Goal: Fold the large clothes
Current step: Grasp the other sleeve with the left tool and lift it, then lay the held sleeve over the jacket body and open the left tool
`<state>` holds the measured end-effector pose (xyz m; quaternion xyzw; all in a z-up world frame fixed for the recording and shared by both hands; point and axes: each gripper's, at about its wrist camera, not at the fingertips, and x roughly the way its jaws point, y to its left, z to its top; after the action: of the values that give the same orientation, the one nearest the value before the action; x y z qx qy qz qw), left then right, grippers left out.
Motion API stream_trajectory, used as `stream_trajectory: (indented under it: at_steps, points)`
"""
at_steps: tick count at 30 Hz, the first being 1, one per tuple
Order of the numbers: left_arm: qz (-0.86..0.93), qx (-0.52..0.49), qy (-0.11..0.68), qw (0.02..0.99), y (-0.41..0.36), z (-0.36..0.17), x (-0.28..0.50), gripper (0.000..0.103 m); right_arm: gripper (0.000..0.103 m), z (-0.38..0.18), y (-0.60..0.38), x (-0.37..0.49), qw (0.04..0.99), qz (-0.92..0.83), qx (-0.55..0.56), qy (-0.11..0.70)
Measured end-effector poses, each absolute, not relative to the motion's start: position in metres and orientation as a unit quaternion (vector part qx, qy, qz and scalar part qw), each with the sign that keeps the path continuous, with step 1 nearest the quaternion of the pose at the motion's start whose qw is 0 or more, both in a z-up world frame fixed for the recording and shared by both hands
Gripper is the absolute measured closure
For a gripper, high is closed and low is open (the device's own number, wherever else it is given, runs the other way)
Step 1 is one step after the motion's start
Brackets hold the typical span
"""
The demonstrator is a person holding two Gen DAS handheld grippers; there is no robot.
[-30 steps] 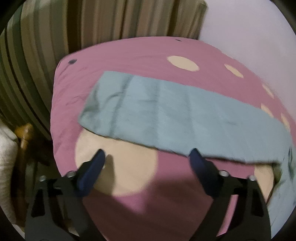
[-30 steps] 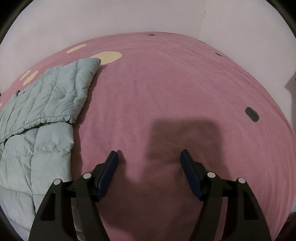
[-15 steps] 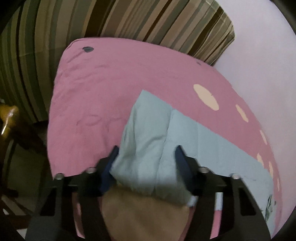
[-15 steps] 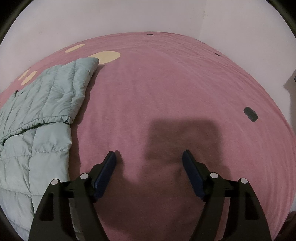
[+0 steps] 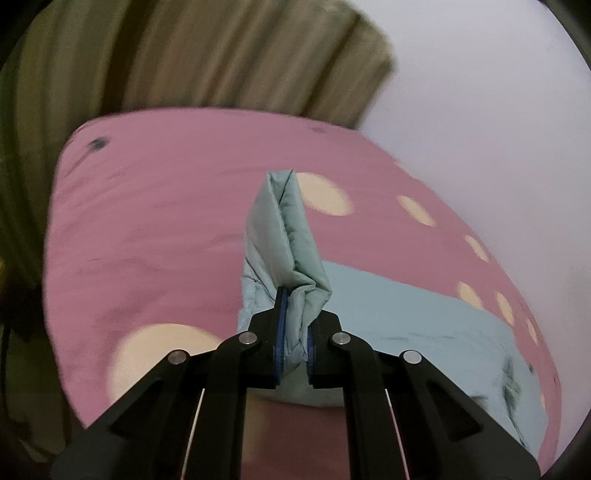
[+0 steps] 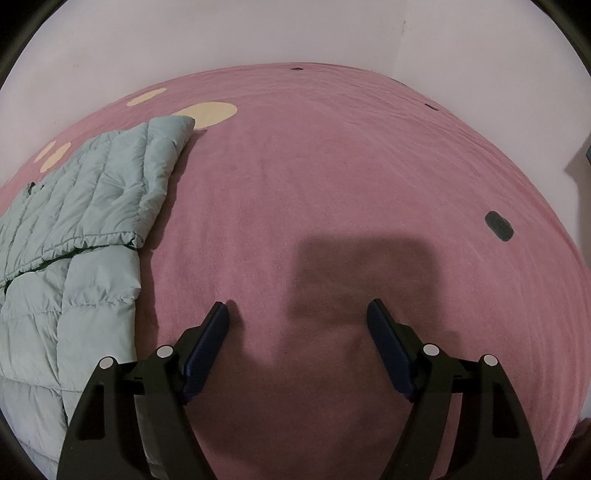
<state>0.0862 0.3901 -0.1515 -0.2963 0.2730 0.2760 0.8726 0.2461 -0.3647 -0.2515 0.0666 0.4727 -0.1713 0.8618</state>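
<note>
A pink bedcover point(image 6: 332, 177) fills most of both views, stretched over a bed and printed with cream ovals point(image 5: 323, 194) and a few small dark marks point(image 6: 498, 225). Pale walls point(image 6: 258, 33) rise behind it, and in the left wrist view a striped curtain point(image 5: 184, 55) in olive and tan hangs past the far edge, blurred.

On the cover lies a pale teal quilted jacket point(image 6: 74, 229). In the right wrist view it sits at the left, flat, with one sleeve point(image 6: 159, 147) reaching up toward a cream oval and a gathered hem crossing the body lower down. In the left wrist view the same garment stretches away to the right along the cover, while its near end is raised off the bed and folded on itself into a narrow upright ridge.

The left gripper point(image 5: 293, 343) is closing on that raised end — the teal fabric is pinched between its blue pads, bunched and creased where they press, and the jaws stand nearly together.

The right gripper point(image 6: 297, 321) hovers over bare pink cover just right of the jacket, jaws spread wide with nothing between them. Its blue-padded fingers point(image 6: 207, 339) point down at the cloth, and a square shadow point(image 6: 362, 280) falls on the cover between and beyond them.
</note>
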Motion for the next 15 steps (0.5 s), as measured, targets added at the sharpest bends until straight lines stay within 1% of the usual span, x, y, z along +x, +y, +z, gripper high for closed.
stream_trajectory:
  at_steps: [4,7,15]
  points:
    - [0.214,-0.269,0.279,0.897,0.337,-0.132,0.123,0.095,0.027,-0.252,-0.365,0.245,0.862,-0.171,0.069,0.472]
    - [0.165,-0.233,0.293,0.912,0.283,-0.118,0.16,0.095,0.027,-0.252,-0.365,0.244,0.862,-0.171,0.072,0.471]
    - [0.064,-0.159,0.333,0.927,0.154,-0.109,0.228,0.095,0.026,-0.252,-0.364,0.242,0.863,-0.168,0.08,0.47]
